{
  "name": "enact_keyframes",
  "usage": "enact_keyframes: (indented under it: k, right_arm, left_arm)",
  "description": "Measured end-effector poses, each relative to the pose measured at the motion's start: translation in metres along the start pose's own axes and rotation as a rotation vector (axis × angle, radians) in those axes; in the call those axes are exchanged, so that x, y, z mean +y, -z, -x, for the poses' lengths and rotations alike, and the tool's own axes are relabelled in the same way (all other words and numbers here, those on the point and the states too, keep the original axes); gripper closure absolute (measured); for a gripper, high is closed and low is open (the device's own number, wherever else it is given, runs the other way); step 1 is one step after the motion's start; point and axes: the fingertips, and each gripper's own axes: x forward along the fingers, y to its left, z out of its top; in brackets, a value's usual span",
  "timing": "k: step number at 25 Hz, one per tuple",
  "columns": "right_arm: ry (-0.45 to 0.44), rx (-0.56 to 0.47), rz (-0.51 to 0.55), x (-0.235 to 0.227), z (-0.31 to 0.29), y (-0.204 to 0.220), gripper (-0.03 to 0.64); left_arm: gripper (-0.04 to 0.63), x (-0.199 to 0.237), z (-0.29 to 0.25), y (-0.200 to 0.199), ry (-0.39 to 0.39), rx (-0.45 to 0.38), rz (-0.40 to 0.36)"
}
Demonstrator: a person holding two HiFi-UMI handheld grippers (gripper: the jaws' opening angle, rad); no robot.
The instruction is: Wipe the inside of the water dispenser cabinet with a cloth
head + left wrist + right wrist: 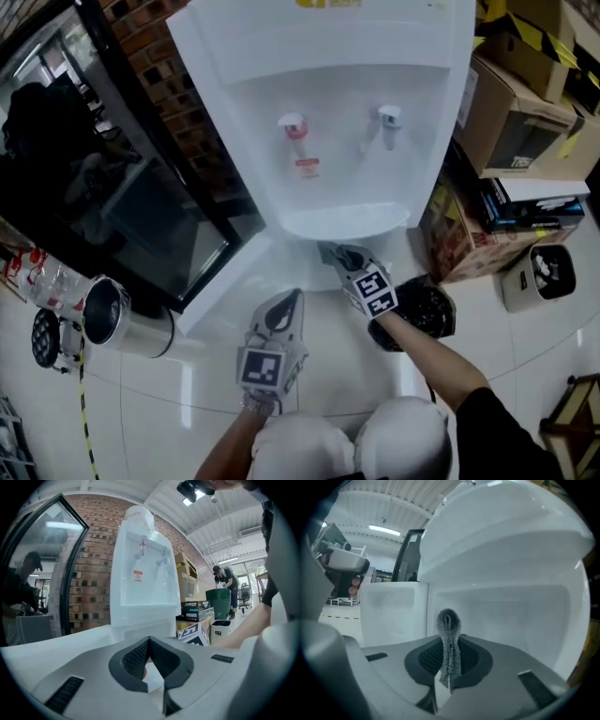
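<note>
Right gripper (pixel 333 251): my fingers are closed tight on the grey, nubbly-textured cloth (pixel 449 644), pinching it between the dark ribbed pads.
Cloth, look: a narrow folded strip. A small rounded loop stands up above my fingertips, and a ragged end hangs down between the pads. The weave is coarse, like terry or microfibre. I can't make out any stains.
Cloth, place: held just at the mouth of the lower cabinet, under the dispenser's drip ledge. I cannot tell whether it touches the inner wall.
Cabinet: tall white plastic water dispenser (pixel 328 122) with a red tap (pixel 293 127) and a pale tap (pixel 388 117) above. In the right gripper view the open white cabinet interior (pixel 501 616) has smooth, bare walls.
Door: the white cabinet door (pixel 234 281) is swung open to my left, down at floor level.
Left gripper (pixel 287 302): fingers brought together at the tips with nothing between them. It is held back over the glossy white floor (pixel 141 394), pointing toward the dispenser and apart from it.
Surroundings: brown cardboard boxes (pixel 525 112) just right of the dispenser, a dark round bin (pixel 422 309) near my right forearm, and a brick wall (pixel 91 573) behind.
</note>
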Motion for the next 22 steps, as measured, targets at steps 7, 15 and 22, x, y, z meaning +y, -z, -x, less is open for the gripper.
enact_keyframes:
  k: [7, 15, 22]
  right_arm:
    - [-0.007, -0.021, 0.030, -0.015, -0.043, -0.015, 0.592]
    - [-0.162, 0.092, 0.026, 0.012, -0.066, 0.021, 0.592]
    - [-0.246, 0.296, 0.021, 0.034, -0.058, 0.097, 0.592]
  left_arm:
    - [0.594, -0.017, -0.008, 0.006, 0.011, -0.006, 0.014]
    - [0.594, -0.008, -0.009, 0.002, -0.020, -0.018, 0.012]
    - [0.594, -0.013, -0.009, 0.004, -0.005, -0.019, 0.018]
